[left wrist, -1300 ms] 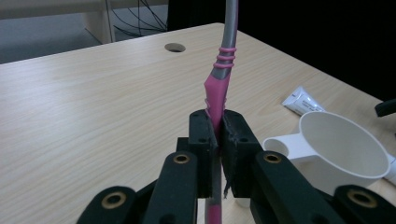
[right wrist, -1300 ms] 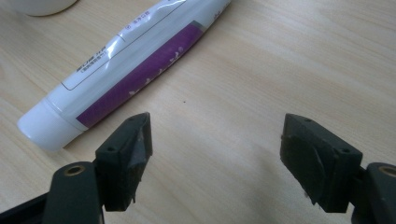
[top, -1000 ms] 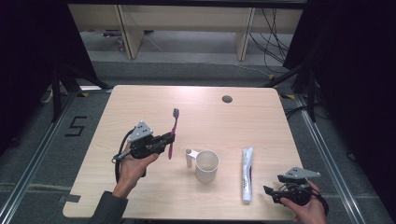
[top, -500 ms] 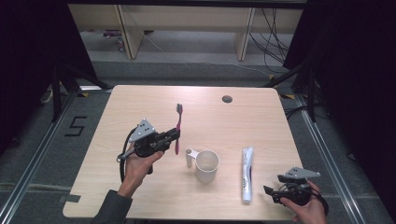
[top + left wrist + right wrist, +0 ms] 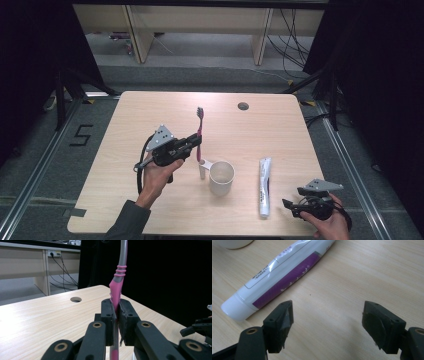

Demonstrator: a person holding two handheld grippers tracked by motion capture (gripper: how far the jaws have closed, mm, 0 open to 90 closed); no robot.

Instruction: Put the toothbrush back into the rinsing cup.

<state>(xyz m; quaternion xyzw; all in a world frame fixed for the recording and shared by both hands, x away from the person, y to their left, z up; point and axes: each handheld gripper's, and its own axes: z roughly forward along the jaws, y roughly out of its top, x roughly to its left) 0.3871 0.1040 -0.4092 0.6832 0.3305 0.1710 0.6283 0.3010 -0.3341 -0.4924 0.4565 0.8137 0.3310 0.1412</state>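
Note:
My left gripper [image 5: 196, 142] is shut on a pink and grey toothbrush [image 5: 199, 125] and holds it off the table, bristle end away from me. In the left gripper view the pink handle [image 5: 116, 290] stands pinched between the two black jaws [image 5: 116, 315]. A white cup [image 5: 221, 177] with a handle stands just right of that gripper. A white and purple toothpaste tube [image 5: 264, 185] lies on the table right of the cup. Near the front right corner my right gripper [image 5: 286, 205] is open and empty, the tube [image 5: 282, 277] lying ahead of its left jaw [image 5: 327, 322].
The wooden table [image 5: 150, 110] has a round cable hole [image 5: 243, 106] near its far edge. Behind it are a grey floor, shelving legs and cables. A floor mark reading 5 [image 5: 81, 135] lies to the left.
My left gripper has carried the toothbrush to the right, closer to the cup, and slightly up. The right gripper has kept still.

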